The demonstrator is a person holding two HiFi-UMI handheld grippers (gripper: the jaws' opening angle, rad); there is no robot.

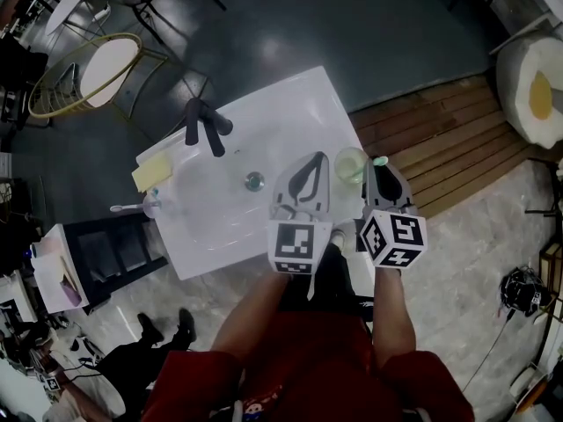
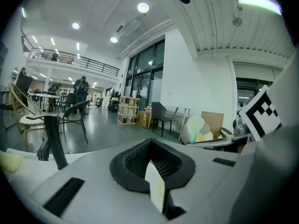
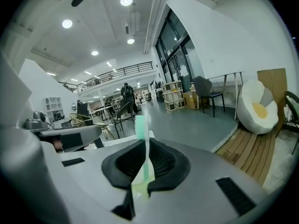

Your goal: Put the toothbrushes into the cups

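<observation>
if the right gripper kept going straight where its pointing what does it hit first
Nothing close: the right gripper, shut on the green toothbrush, points past the right edge of the sink counter toward the floor. The cup sits just left of that line, though depth is unclear.

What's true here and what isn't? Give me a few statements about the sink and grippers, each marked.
The right gripper grips a green toothbrush. True.
That toothbrush stands in the cup. False: it is in the jaws, outside the cup.
The faucet is black. True.
The sink is wooden. False: it is white; the wooden planks are floor.
The left gripper has wide-open jaws. False: they are closed on a pale strip.
</observation>
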